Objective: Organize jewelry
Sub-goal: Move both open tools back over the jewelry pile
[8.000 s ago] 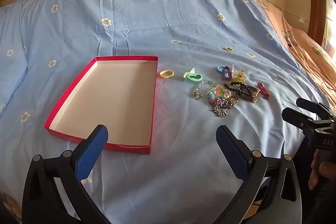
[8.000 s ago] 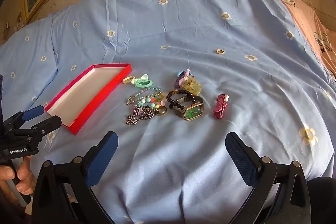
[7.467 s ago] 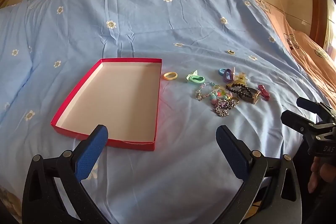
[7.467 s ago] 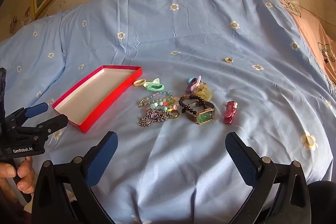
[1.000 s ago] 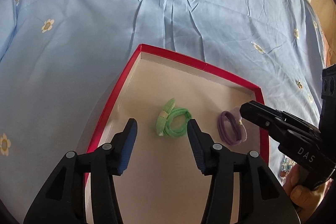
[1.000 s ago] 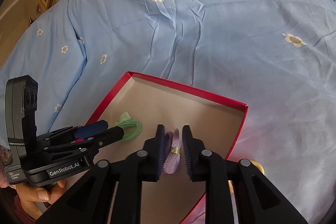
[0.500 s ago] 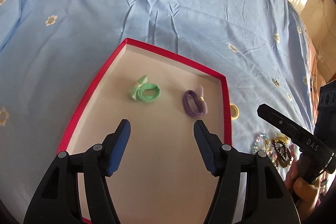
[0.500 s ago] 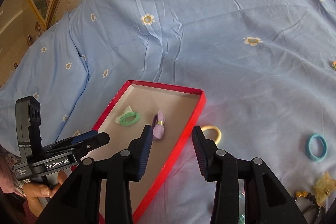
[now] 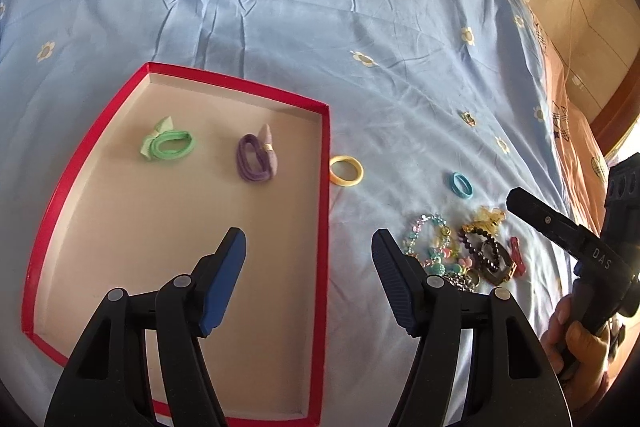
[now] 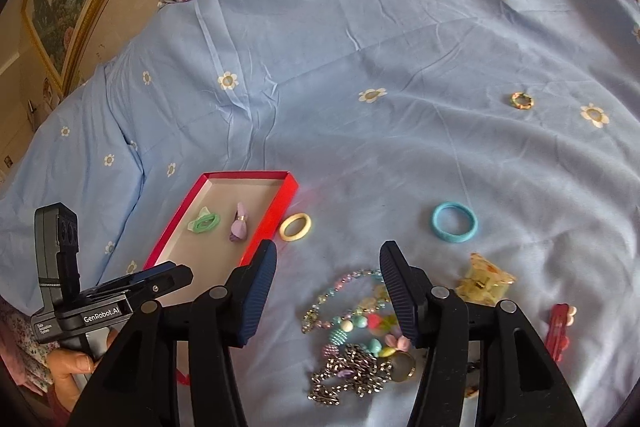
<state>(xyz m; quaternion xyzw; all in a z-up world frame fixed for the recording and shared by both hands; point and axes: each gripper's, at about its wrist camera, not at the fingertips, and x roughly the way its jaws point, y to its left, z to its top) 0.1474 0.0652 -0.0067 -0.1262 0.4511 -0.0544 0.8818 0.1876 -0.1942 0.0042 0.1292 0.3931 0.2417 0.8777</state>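
Red-walled box [image 9: 325,187] is seen holding a green hair tie [image 9: 170,145] and a purple hair tie [image 9: 258,157]. Both hand-held grippers, left [image 9: 308,281] and right [image 10: 326,291], have just been opening and are held apart, empty.

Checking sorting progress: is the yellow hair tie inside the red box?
No, the yellow hair tie lies on the blue sheet just outside the red box.

The near half of the red box [image 9: 325,211] floor is bare; 2 hair ties [image 9: 256,158] sit at its far end. Between box wall and jewelry pile [image 10: 356,331], only the yellow tie [image 10: 295,226] interrupts open bedsheet [image 10: 380,47].
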